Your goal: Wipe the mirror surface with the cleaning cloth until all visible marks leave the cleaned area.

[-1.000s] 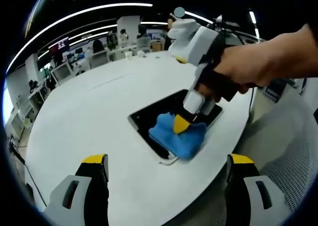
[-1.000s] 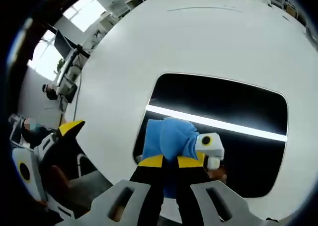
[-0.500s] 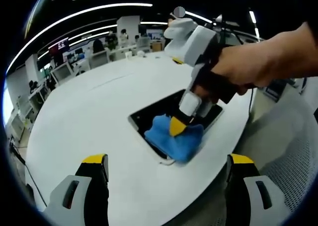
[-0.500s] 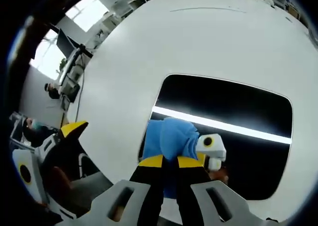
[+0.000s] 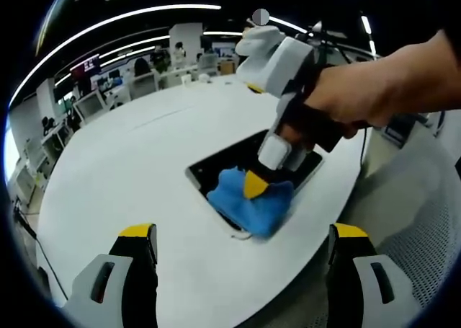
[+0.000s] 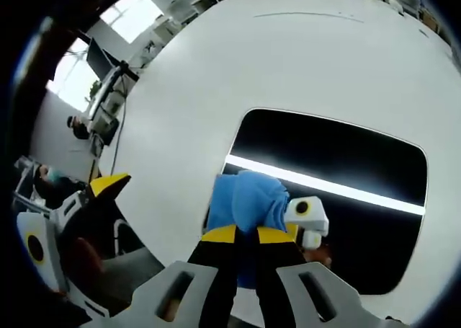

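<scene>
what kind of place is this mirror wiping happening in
Probably an open-plan office or lab: a large white round table holds the mirror, with rows of desks and monitors under long ceiling light strips.

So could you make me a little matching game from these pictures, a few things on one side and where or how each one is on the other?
Things:
1. cleaning cloth
2. mirror
3. left tongs
4. right tongs

States:
A. lying flat on the white table, reflecting a strip of light
B. open, held off the table's near edge, gripping nothing
C. blue, bunched up, pressed on the mirror's corner
D. shut on the cloth

Pairs: 1-C, 2-A, 3-B, 4-D
</scene>
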`<control>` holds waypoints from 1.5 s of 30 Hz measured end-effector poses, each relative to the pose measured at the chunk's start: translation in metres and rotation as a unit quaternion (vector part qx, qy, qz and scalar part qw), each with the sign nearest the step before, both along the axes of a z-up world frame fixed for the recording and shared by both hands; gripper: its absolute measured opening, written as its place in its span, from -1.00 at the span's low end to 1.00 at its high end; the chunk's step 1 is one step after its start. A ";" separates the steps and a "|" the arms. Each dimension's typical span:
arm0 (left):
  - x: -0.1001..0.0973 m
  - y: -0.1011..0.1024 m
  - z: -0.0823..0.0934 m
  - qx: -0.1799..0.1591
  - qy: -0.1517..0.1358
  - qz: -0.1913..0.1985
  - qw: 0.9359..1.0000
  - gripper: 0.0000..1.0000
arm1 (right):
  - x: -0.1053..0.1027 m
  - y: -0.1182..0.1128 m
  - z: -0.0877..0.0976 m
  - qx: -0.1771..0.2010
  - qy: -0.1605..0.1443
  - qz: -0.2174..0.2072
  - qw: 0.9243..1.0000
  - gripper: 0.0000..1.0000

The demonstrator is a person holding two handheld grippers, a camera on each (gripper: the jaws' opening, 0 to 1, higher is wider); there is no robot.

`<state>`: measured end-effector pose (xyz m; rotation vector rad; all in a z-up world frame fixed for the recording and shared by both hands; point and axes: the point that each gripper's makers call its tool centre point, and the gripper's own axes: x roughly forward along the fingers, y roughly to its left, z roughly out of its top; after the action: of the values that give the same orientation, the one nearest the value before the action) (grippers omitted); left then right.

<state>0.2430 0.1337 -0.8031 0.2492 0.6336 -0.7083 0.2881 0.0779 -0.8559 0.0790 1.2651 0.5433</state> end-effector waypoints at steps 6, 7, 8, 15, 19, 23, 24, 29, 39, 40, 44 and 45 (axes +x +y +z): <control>0.000 0.000 0.000 0.001 0.000 0.000 1.000 0.99 | 0.001 0.002 0.000 -0.002 -0.009 0.006 1.000 -0.94; 0.000 0.000 0.000 0.001 0.000 0.000 1.000 0.99 | 0.001 0.002 0.000 -0.005 -0.013 0.012 1.000 -0.95; 0.000 0.000 0.000 0.001 0.000 0.000 1.000 0.99 | 0.001 0.002 0.000 -0.005 -0.013 0.012 1.000 -0.95; 0.000 0.000 0.001 -0.002 -0.001 0.002 1.000 0.99 | 0.002 0.002 -0.002 -0.007 -0.020 0.014 1.000 -0.94; 0.000 0.000 0.001 -0.002 -0.001 0.002 1.000 0.99 | 0.003 0.003 -0.002 -0.010 -0.024 0.016 1.000 -0.94; 0.001 0.000 0.001 -0.002 -0.001 0.002 1.000 0.99 | 0.002 0.004 -0.001 -0.013 -0.021 0.006 1.000 -0.94; 0.001 0.000 0.001 -0.002 -0.002 0.002 1.000 0.99 | 0.002 0.005 0.000 -0.013 -0.021 0.005 1.000 -0.94; 0.001 0.001 0.000 -0.001 -0.002 0.003 1.000 0.99 | 0.001 0.011 0.002 -0.009 -0.024 0.008 1.000 -0.94; 0.001 0.001 0.001 -0.001 -0.002 0.003 1.000 0.99 | 0.002 0.010 0.002 0.006 -0.015 -0.001 1.000 -0.94; 0.001 0.001 0.001 -0.001 -0.002 0.003 1.000 0.99 | 0.002 0.010 0.002 0.004 -0.014 -0.002 1.000 -0.94; 0.001 0.001 0.001 -0.001 -0.001 0.004 1.000 0.99 | 0.002 0.010 0.002 -0.003 -0.014 0.002 1.000 -0.94; 0.001 0.001 0.001 -0.002 -0.001 0.004 1.000 0.99 | 0.003 0.010 0.001 -0.004 -0.013 0.002 1.000 -0.94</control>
<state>0.2439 0.1349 -0.8021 0.2443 0.6301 -0.7016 0.2910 0.0878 -0.8547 0.0629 1.2416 0.5420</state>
